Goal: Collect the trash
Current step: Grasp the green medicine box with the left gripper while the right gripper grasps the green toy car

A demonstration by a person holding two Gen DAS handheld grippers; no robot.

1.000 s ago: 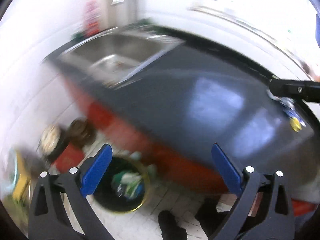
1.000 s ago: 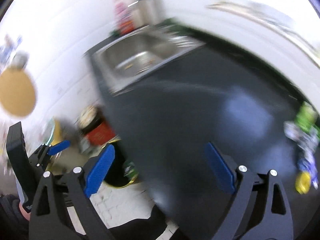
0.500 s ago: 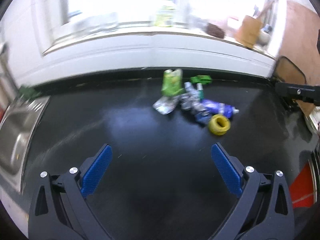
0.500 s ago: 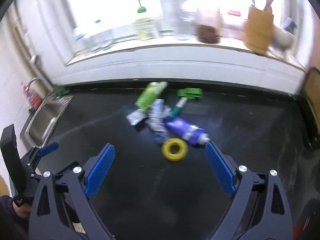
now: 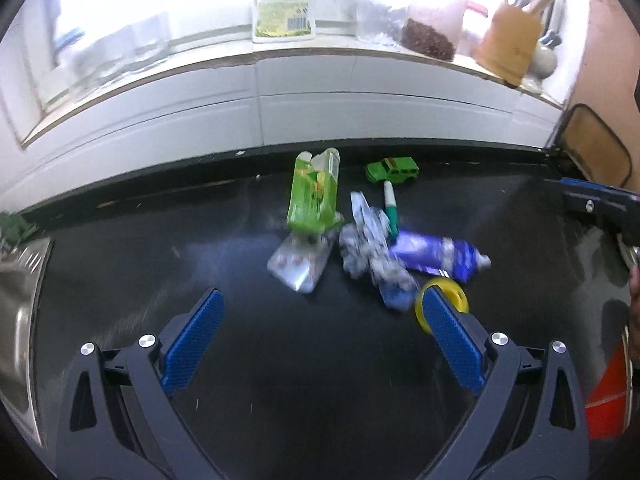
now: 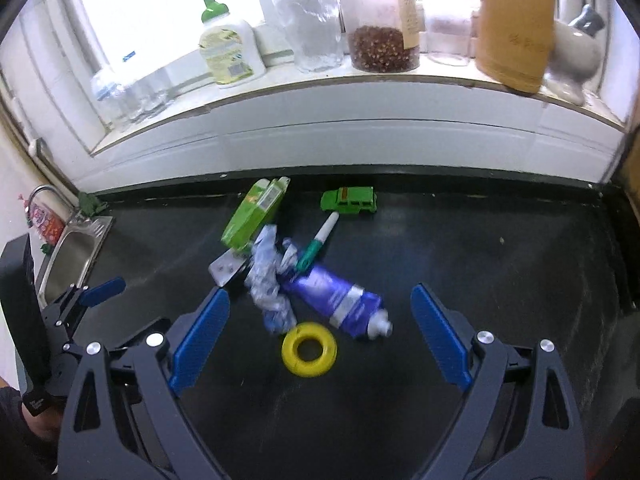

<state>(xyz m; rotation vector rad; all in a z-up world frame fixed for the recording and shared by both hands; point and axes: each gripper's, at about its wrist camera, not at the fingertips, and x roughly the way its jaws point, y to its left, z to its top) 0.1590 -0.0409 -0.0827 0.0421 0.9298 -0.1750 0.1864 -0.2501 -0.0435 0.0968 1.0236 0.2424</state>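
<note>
A pile of items lies on the black counter (image 6: 480, 264): a green carton (image 6: 254, 213) (image 5: 314, 196), a silver blister pack (image 6: 227, 268) (image 5: 298, 264), a crumpled blue-white wrapper (image 6: 268, 280) (image 5: 370, 248), a purple tube (image 6: 336, 300) (image 5: 436, 256), a yellow ring (image 6: 309, 349) (image 5: 442, 308), a green-capped marker (image 6: 318, 246) (image 5: 390, 210) and a green toy car (image 6: 350, 200) (image 5: 392, 169). My right gripper (image 6: 320, 332) is open and empty, with the ring and tube end between its fingers. My left gripper (image 5: 320, 340) is open and empty, short of the pile.
A steel sink (image 6: 70, 256) (image 5: 18, 280) sits at the counter's left end. The windowsill (image 6: 360, 80) carries a soap bottle (image 6: 230, 52), jars and a wooden holder (image 6: 514, 24). The left gripper shows at the left of the right wrist view (image 6: 72, 308).
Both grippers have swung from the sink and floor bin at the left toward the pile, then moved closer to it. Both stayed open.
</note>
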